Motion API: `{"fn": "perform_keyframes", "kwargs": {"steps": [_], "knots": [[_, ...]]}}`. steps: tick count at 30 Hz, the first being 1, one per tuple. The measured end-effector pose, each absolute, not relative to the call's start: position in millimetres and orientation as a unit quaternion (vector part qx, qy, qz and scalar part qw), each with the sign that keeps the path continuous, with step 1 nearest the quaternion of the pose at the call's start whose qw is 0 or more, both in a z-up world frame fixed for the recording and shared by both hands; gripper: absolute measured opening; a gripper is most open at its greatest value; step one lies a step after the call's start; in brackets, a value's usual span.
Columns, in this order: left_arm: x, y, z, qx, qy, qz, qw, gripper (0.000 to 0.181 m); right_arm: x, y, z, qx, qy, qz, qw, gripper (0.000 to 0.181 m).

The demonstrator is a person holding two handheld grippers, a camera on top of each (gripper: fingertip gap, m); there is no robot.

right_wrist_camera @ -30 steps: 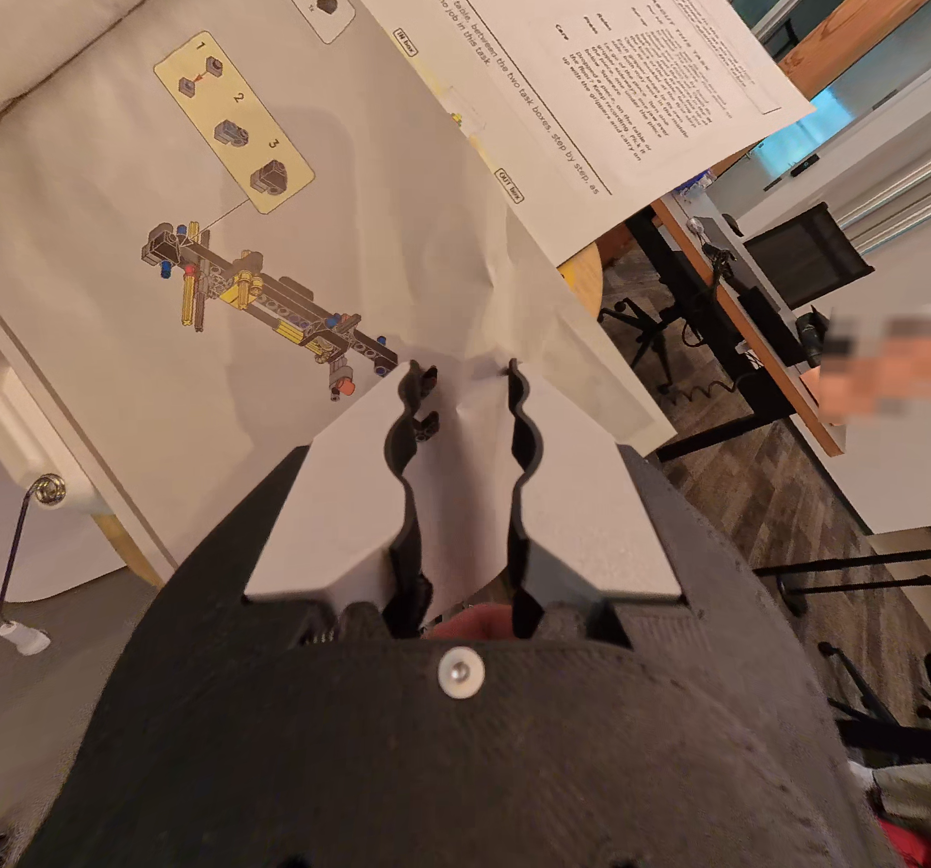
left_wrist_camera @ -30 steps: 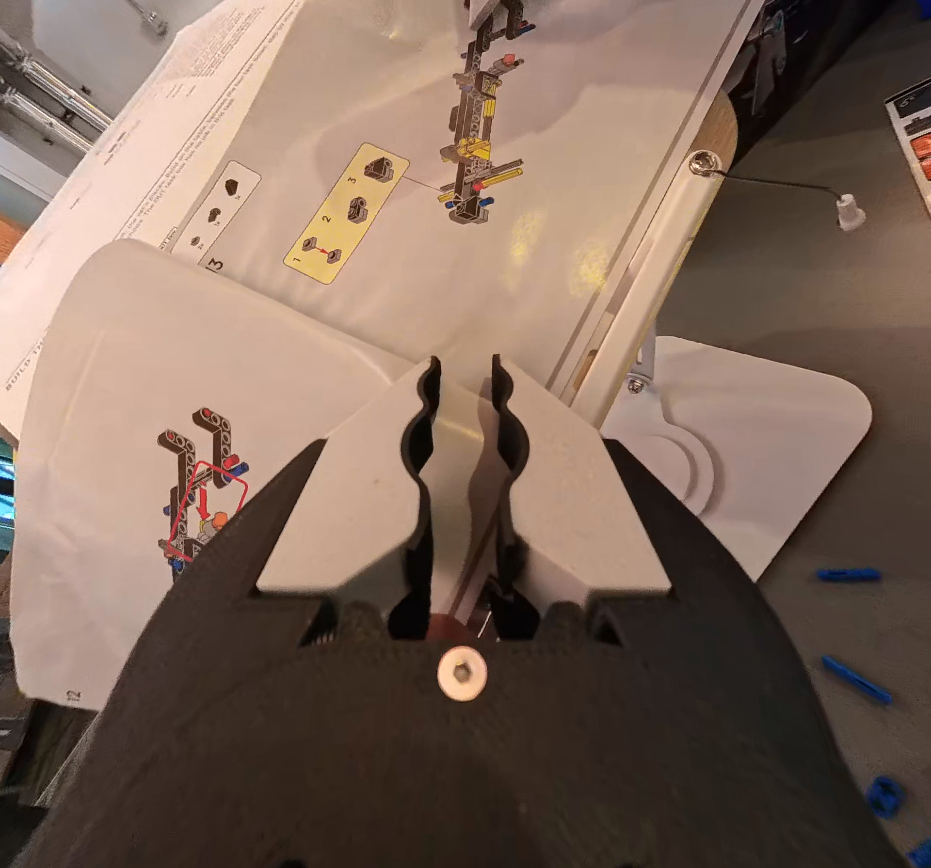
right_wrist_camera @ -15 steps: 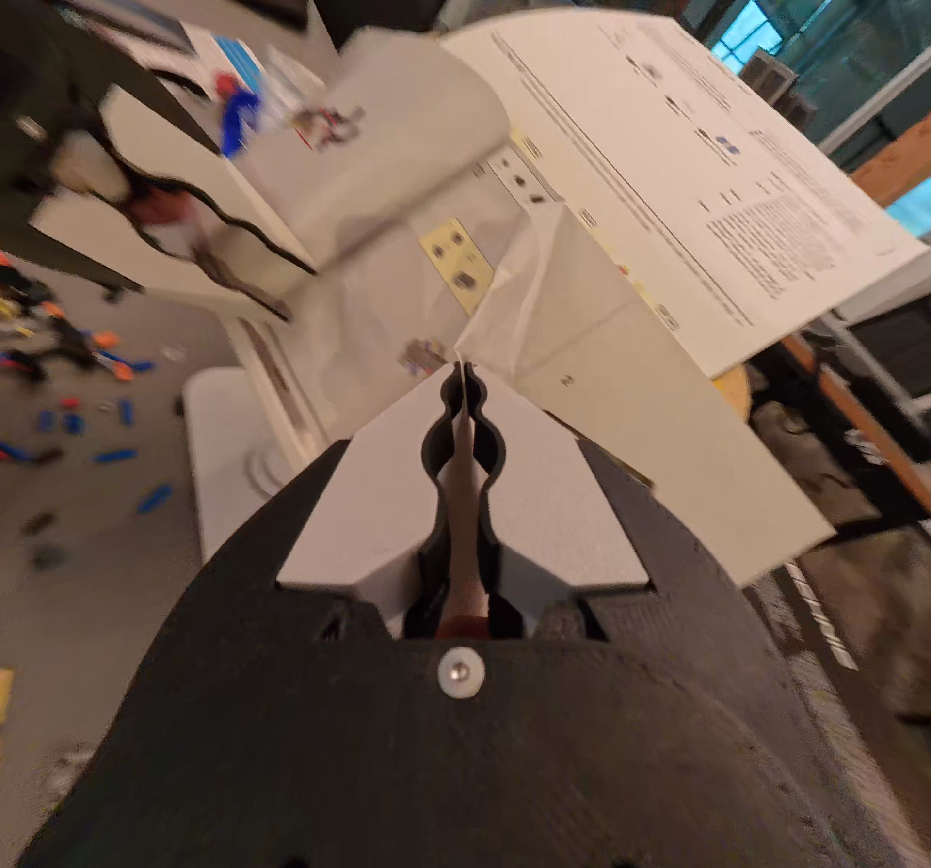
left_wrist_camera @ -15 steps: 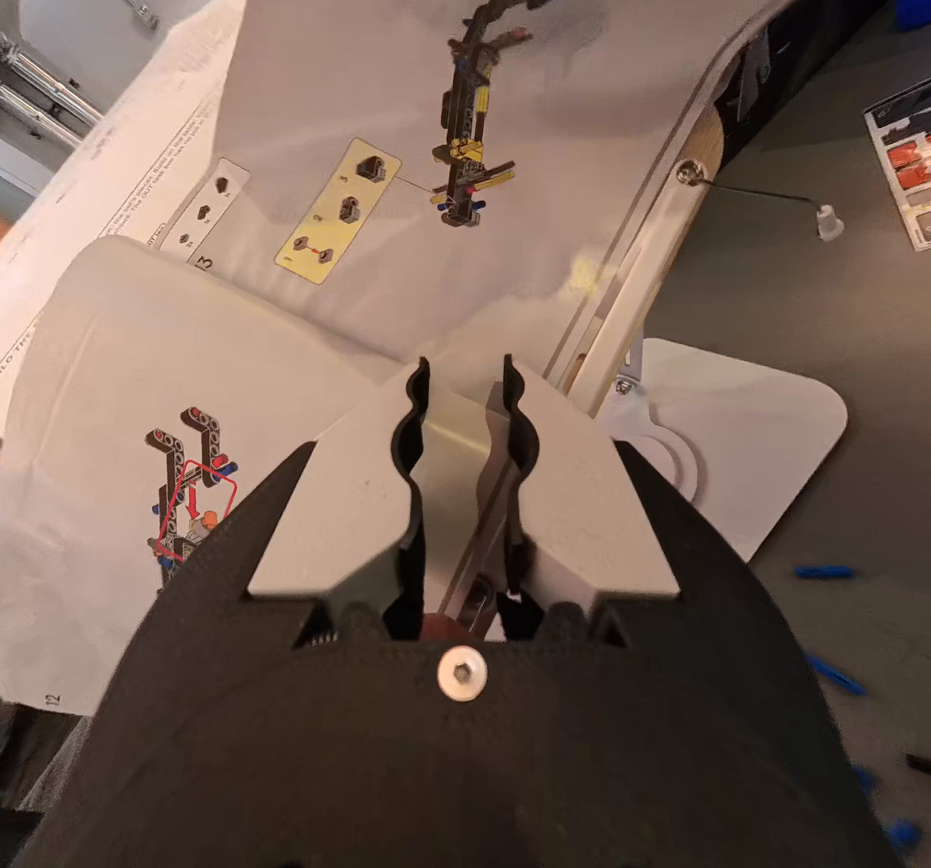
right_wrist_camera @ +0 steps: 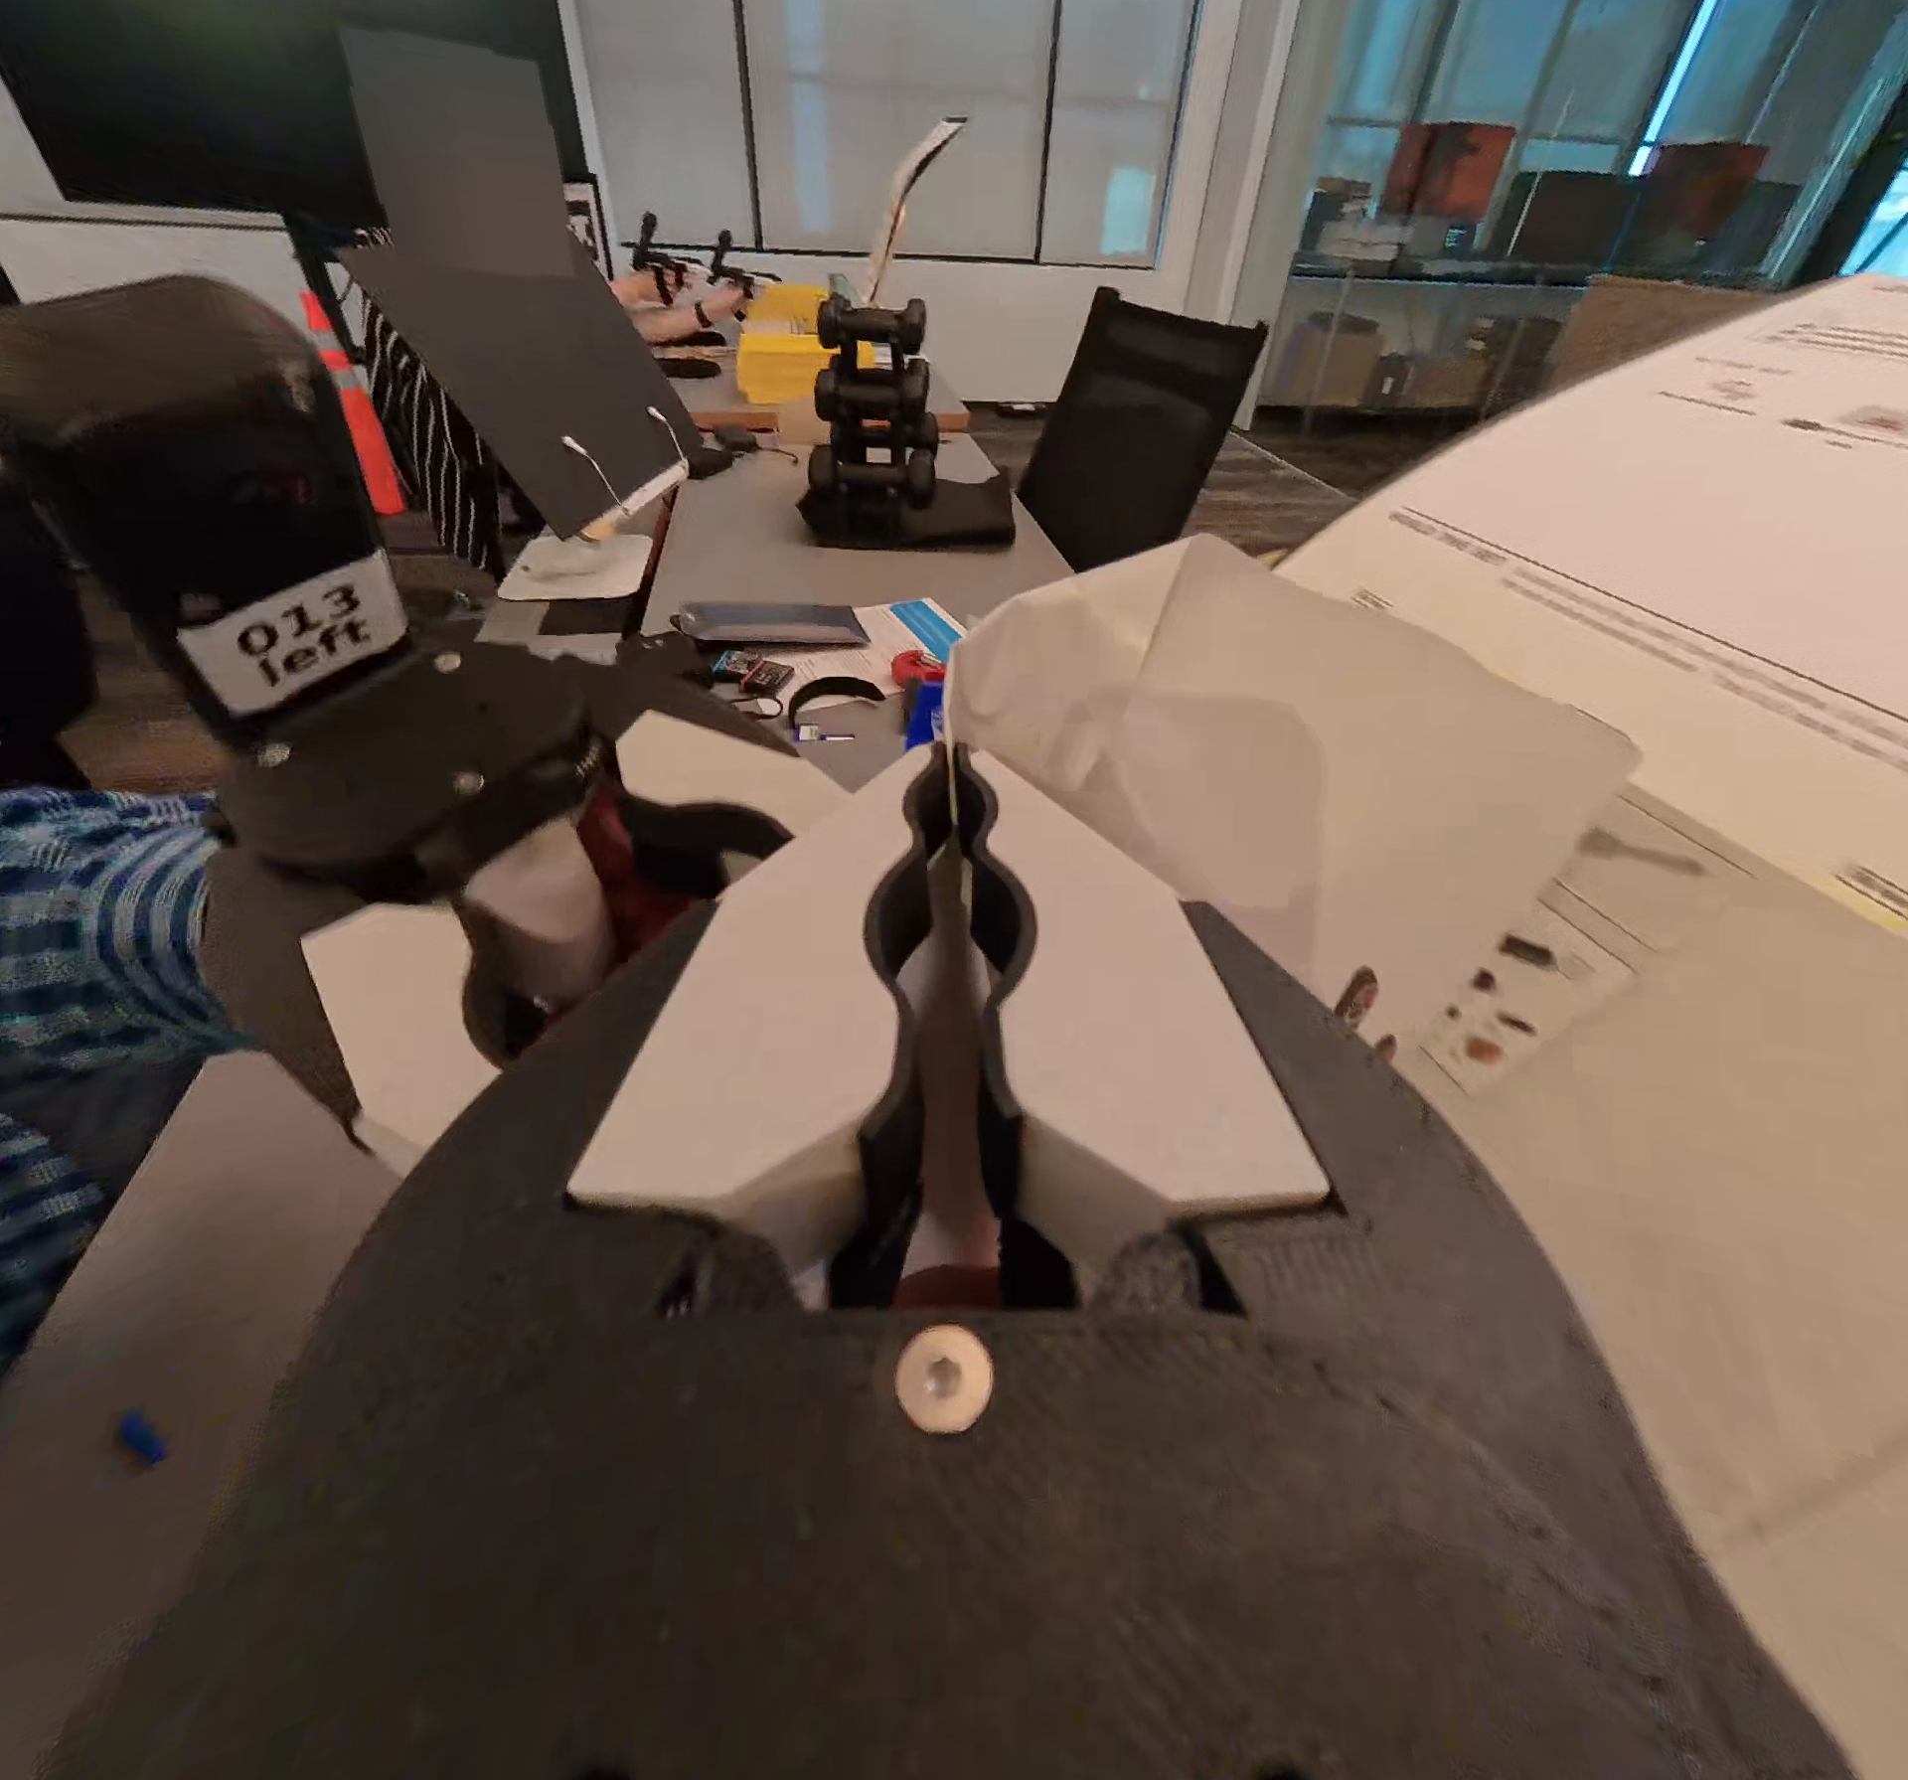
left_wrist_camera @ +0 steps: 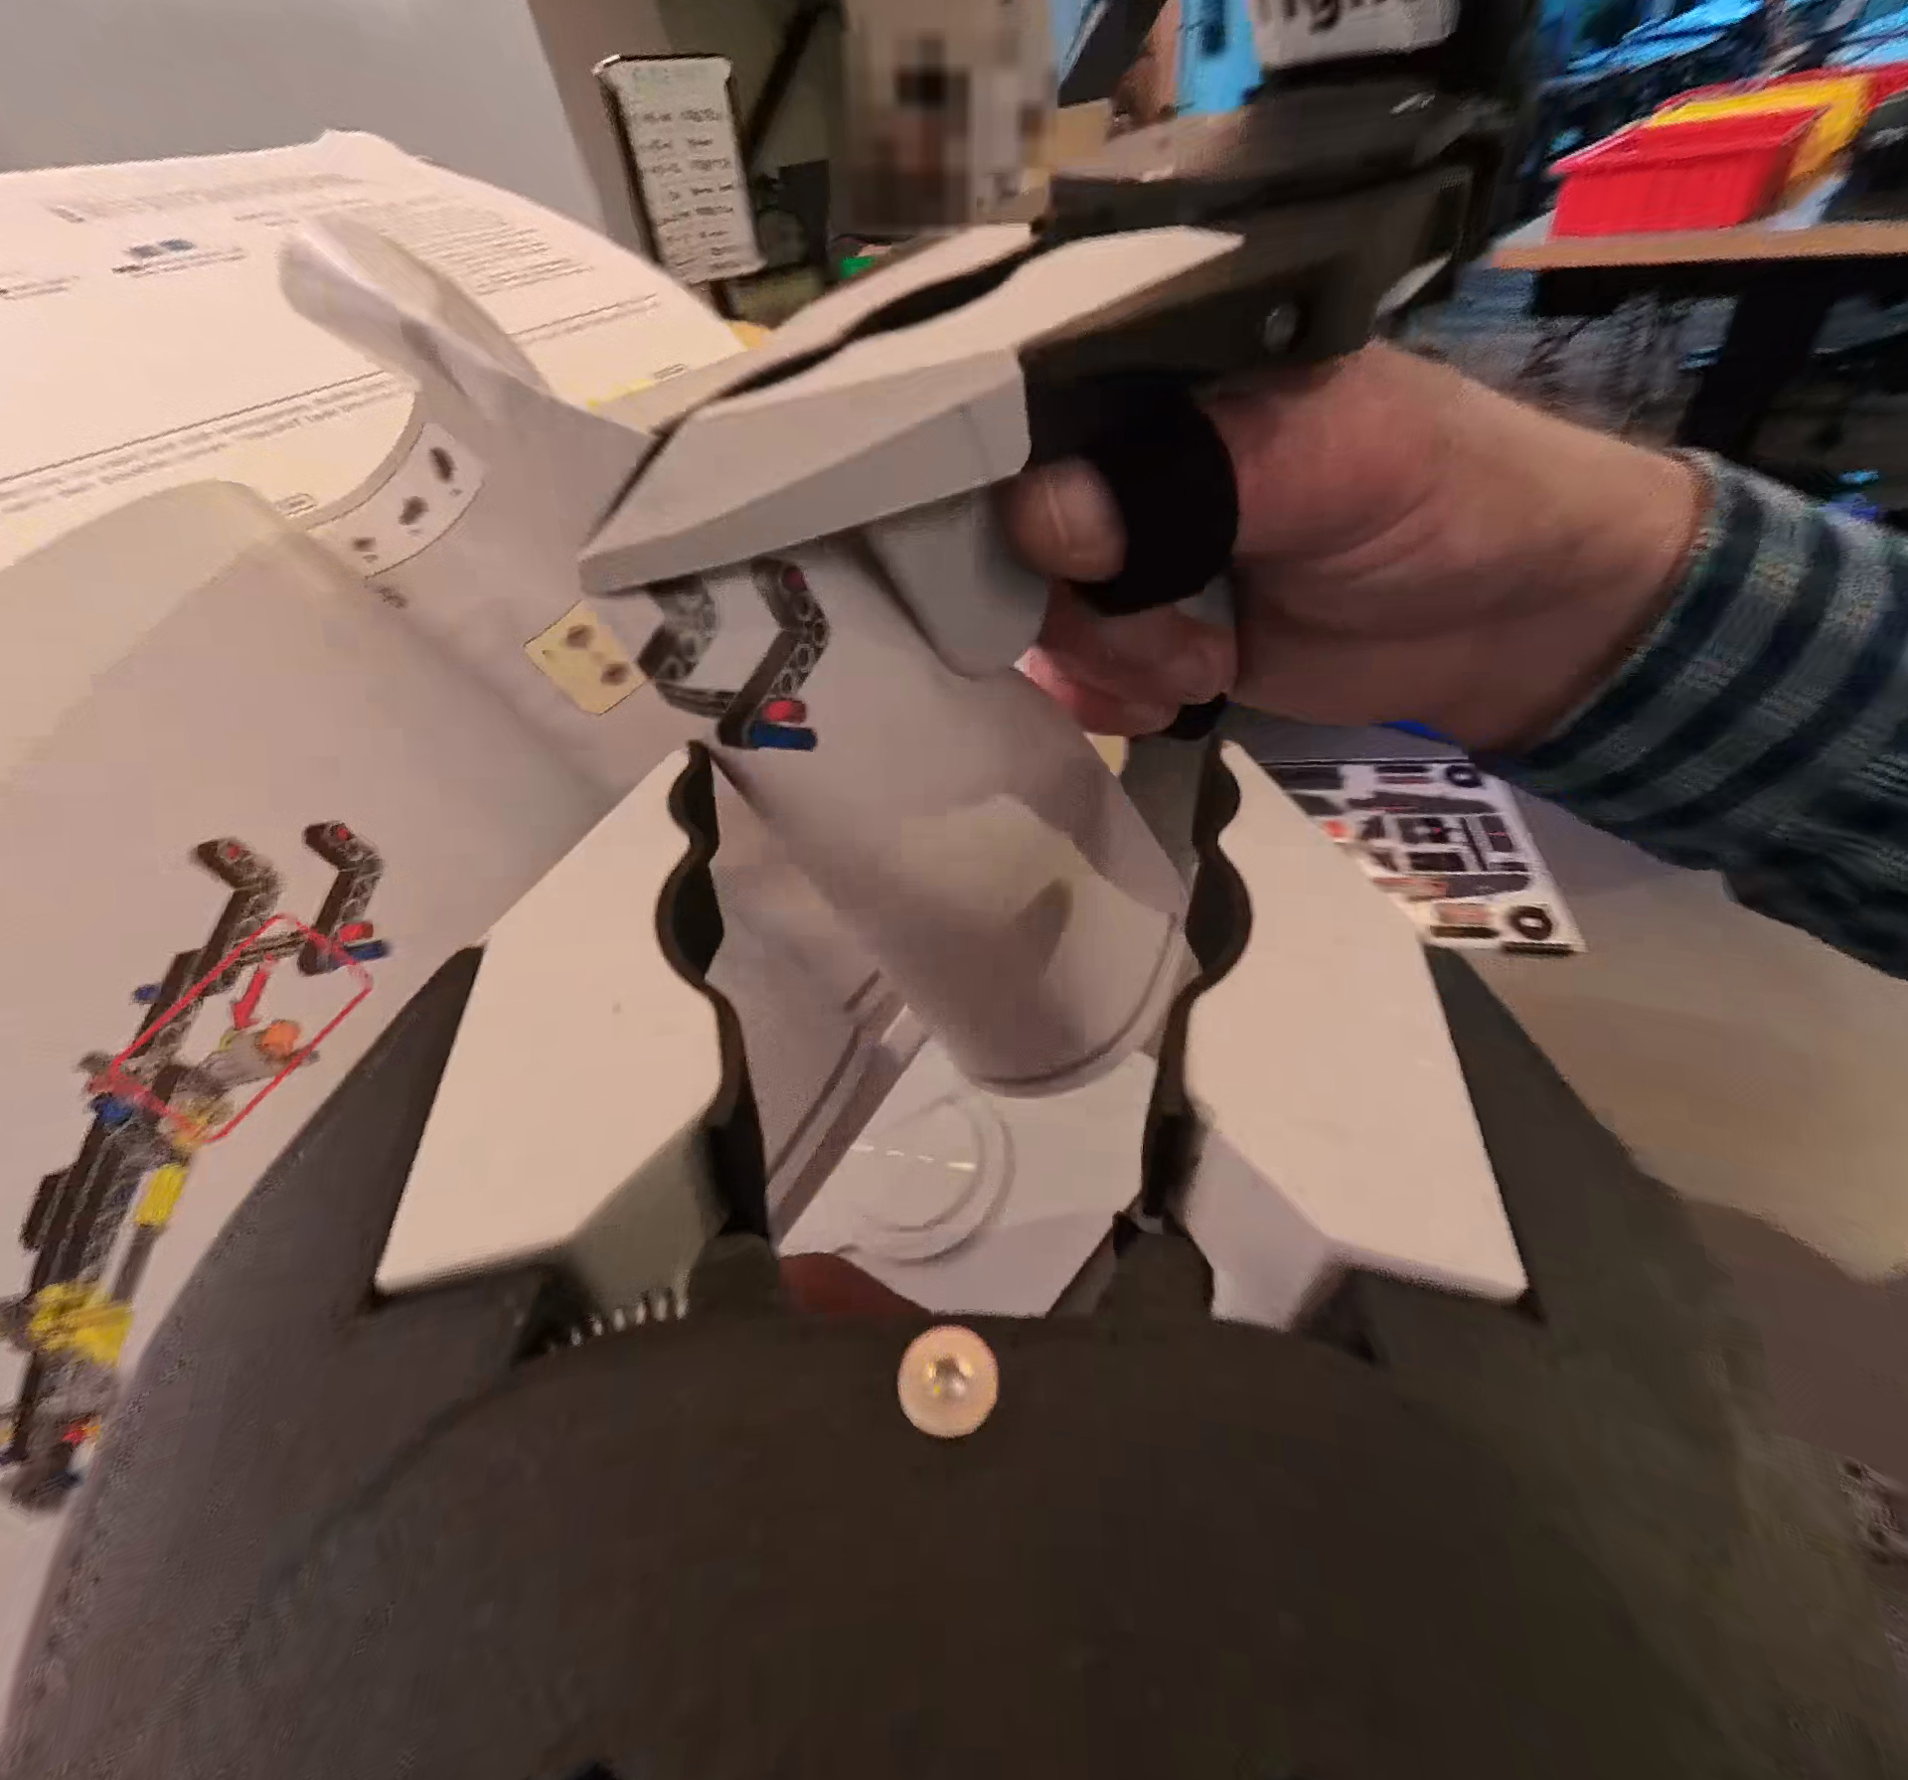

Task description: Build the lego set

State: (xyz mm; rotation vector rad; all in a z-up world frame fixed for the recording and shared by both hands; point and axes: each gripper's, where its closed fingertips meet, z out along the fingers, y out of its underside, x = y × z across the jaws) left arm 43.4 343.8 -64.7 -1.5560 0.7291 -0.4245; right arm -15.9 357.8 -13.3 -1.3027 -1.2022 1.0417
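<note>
The Lego instruction booklet (left_wrist_camera: 237, 698) rests open on a white stand. My right gripper (right_wrist_camera: 951, 780) is shut on the edge of one booklet page (right_wrist_camera: 1291, 750) and holds it lifted and curled. In the left wrist view the right gripper (left_wrist_camera: 625, 507) comes in from the right in a person's hand (left_wrist_camera: 1394, 574), with the curled page (left_wrist_camera: 929, 863) hanging below it. My left gripper (left_wrist_camera: 955, 780) is open and empty. The curled page lies between its fingers without being clamped.
The stand's white base (left_wrist_camera: 929, 1204) sits on the grey table below my left gripper. A sticker sheet (left_wrist_camera: 1435, 853) lies to the right. A small blue piece (right_wrist_camera: 139, 1436) lies on the table at the left. Large printed sheets (right_wrist_camera: 1652, 595) hang behind the booklet. My right tips are about 45 centimeters from the small blue piece (right_wrist_camera: 139, 1436), my left tips only 40 centimeters.
My right gripper has shut on a booklet page and swung it up and over towards the left. My left gripper has opened wider and tilted up.
</note>
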Motion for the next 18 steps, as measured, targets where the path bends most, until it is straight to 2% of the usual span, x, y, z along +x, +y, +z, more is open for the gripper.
{"fn": "perform_keyframes", "kwargs": {"steps": [2,4,8,10,12,15,18], "knots": [[31,353,-68,-0.698,0.297,-0.133,0.638,0.084,-28,356,-11,-0.54,-0.504,0.436,0.514,0.0],[15,360,-76,-0.72,0.284,-0.088,0.627,0.064,-37,352,-4,-0.529,-0.5,0.454,0.513,0.0],[-11,362,-71,-0.719,0.241,-0.105,0.643,0.014,-56,344,6,-0.514,-0.503,0.475,0.507,0.002],[-25,363,-69,-0.719,0.23,-0.122,0.644,0.0,-62,342,11,-0.513,-0.504,0.48,0.503,0.028],[-40,365,-62,-0.712,0.204,-0.163,0.652,0.0,-58,342,19,-0.505,-0.505,0.47,0.518,0.041],[-65,364,-54,-0.705,0.187,-0.197,0.655,0.0,-46,355,10,-0.514,-0.528,0.4,0.546,0.034],[-86,365,-52,-0.701,0.186,-0.215,0.654,0.001,-50,364,-32,-0.545,-0.59,0.323,0.501,0.029]]}}
